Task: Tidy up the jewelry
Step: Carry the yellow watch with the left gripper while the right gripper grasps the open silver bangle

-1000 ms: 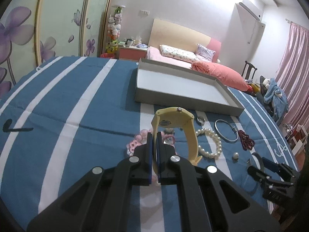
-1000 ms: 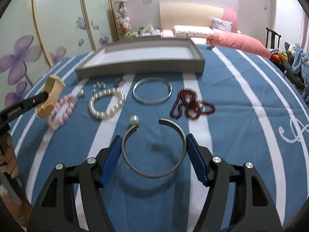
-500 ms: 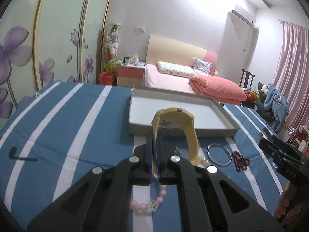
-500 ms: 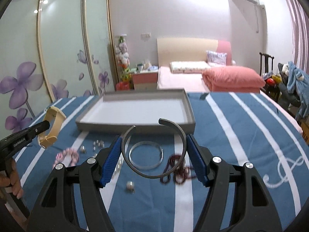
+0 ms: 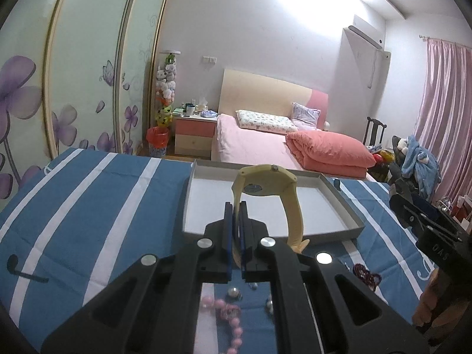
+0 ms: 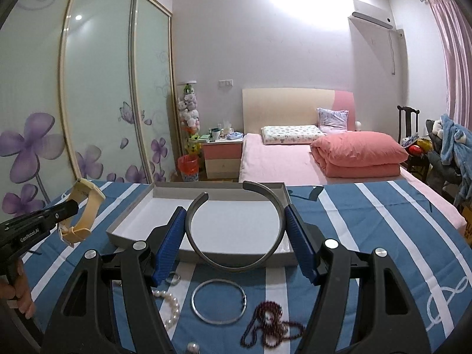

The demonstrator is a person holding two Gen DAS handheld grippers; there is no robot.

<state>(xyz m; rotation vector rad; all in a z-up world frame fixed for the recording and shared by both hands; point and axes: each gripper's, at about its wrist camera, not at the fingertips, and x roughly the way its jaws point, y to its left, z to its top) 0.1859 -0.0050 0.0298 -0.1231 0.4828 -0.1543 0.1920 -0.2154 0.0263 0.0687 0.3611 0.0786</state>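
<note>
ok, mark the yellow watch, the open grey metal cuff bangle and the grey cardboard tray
yellow watch [image 5: 295, 215]: left wrist view, right side of strap.
open grey metal cuff bangle [image 6: 233, 266]: right wrist view, bottom of curve.
grey cardboard tray [image 6: 129, 221]: right wrist view, left wall.

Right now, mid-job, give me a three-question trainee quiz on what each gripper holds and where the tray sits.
1. True or false: the left gripper is shut on the yellow watch.
2. What does the right gripper hold: A) pearl bracelet, B) open grey bangle, C) dark red beads?
3. Is anything lying in the grey tray yet?

Key: 1 true. 2 B, the open grey bangle. 3 No, nothing shows inside it.
</note>
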